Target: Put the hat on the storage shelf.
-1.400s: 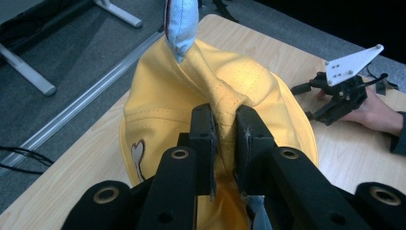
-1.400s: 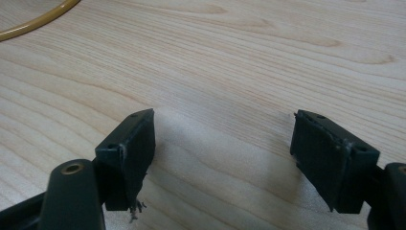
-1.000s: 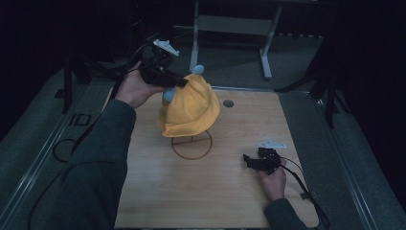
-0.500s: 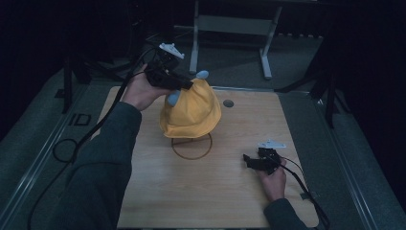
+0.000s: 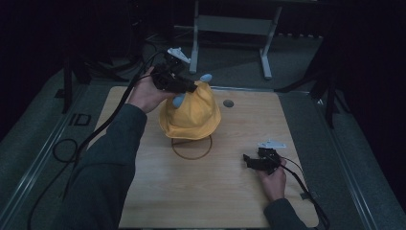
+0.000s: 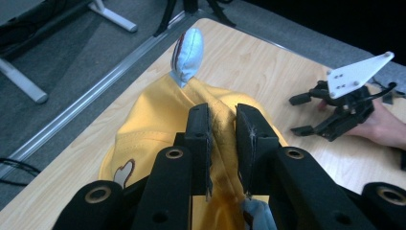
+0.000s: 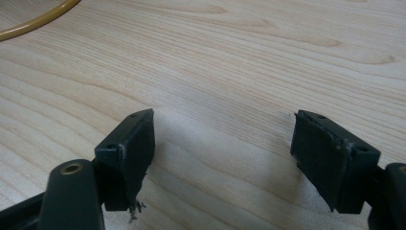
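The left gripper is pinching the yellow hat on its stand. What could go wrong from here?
1. The left gripper pinches only a fold of the yellow hat, so the cloth may slip out.
2. The hat sits over a ring-based stand; pulling sideways could tip it.
3. The right gripper rests open on the table, apart, so nothing steadies the stand.

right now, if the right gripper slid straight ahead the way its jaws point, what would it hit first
Probably the ring base under the yellow hat. The right gripper lies open on the table, jaws toward it, bare wood between; its exact line is uncertain.
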